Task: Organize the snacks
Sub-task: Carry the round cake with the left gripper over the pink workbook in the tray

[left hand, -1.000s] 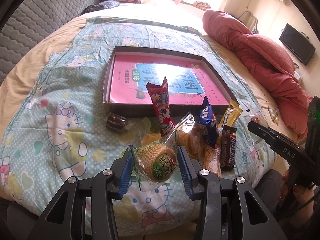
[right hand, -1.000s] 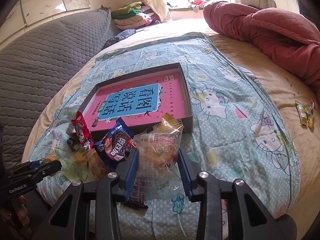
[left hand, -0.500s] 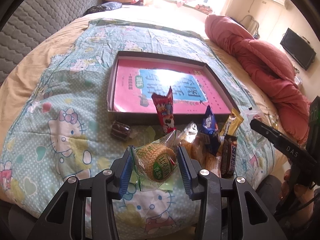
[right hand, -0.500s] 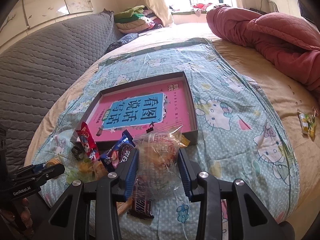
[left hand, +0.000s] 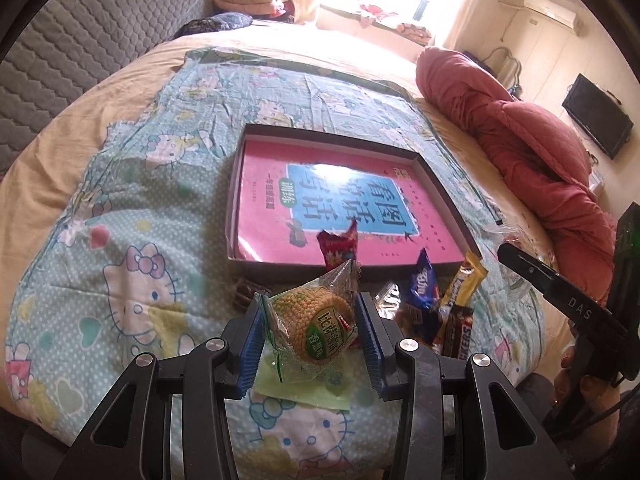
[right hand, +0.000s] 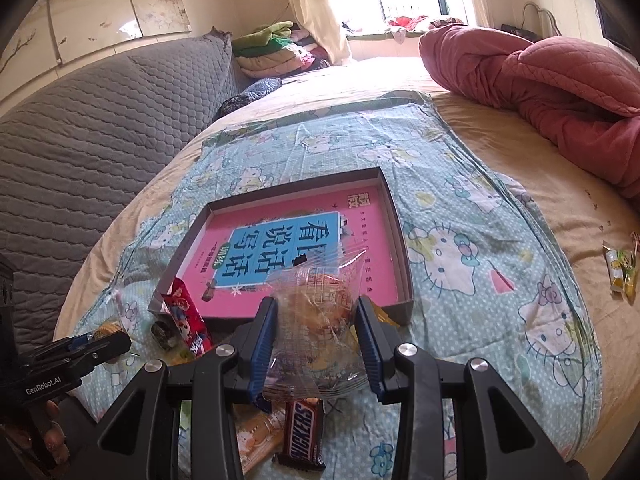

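My left gripper point(left hand: 310, 334) is shut on a yellow corn-shaped cake in a clear wrapper with a green label point(left hand: 316, 322), held above the snack pile. My right gripper point(right hand: 318, 338) is shut on a clear bag of golden pastry point(right hand: 320, 312), held near the box's front edge. The shallow grey box with a pink book inside point(left hand: 340, 200) lies ahead; it also shows in the right wrist view point(right hand: 304, 248). On the bedspread lie a red packet point(right hand: 188, 318), a blue Oreo pack point(left hand: 422, 292), a Snickers bar point(right hand: 304, 432) and a dark round sweet point(right hand: 164, 330).
A Hello Kitty bedspread point(right hand: 480, 264) covers the bed. A red quilt point(right hand: 540, 80) lies at the right. A grey quilted headboard point(right hand: 80, 128) stands on the left. A yellow-green snack point(right hand: 620, 272) lies alone far right. Folded clothes point(right hand: 272, 52) sit at the back.
Both grippers have risen and moved forward toward the box with their snacks. The snack pile now sits lower and closer beneath the fingers.
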### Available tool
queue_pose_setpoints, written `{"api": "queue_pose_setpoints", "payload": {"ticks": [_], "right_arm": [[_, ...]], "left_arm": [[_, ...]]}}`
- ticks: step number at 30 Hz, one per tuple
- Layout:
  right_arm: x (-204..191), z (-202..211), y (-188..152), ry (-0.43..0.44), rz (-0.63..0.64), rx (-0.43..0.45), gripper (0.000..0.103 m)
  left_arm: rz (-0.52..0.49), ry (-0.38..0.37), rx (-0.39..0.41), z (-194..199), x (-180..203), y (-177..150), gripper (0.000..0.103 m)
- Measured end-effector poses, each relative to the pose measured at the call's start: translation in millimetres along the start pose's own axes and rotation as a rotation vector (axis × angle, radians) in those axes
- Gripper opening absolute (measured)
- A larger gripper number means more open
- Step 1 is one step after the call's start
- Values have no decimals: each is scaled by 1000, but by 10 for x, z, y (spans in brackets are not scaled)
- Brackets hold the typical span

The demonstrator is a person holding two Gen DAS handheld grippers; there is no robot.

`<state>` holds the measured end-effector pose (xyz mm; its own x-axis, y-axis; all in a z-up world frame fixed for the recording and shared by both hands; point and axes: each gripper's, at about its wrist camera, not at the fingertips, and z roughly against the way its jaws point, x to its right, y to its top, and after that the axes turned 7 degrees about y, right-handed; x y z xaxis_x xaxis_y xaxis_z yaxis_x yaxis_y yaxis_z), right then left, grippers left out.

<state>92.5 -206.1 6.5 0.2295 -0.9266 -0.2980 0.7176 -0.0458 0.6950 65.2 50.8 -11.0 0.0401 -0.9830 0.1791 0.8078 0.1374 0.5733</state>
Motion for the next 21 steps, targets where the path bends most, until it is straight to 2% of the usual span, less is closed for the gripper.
{"api": "queue_pose_setpoints", "payload": {"ticks": [11,21], "right_arm": [[-61,-78,221,23,-14,40,40],[-1,-144,371,13,-36,64,40]], "left_arm": [[29,38,43,-98,-181,353,45],[45,36,69,-256,-176,671,45]]}}
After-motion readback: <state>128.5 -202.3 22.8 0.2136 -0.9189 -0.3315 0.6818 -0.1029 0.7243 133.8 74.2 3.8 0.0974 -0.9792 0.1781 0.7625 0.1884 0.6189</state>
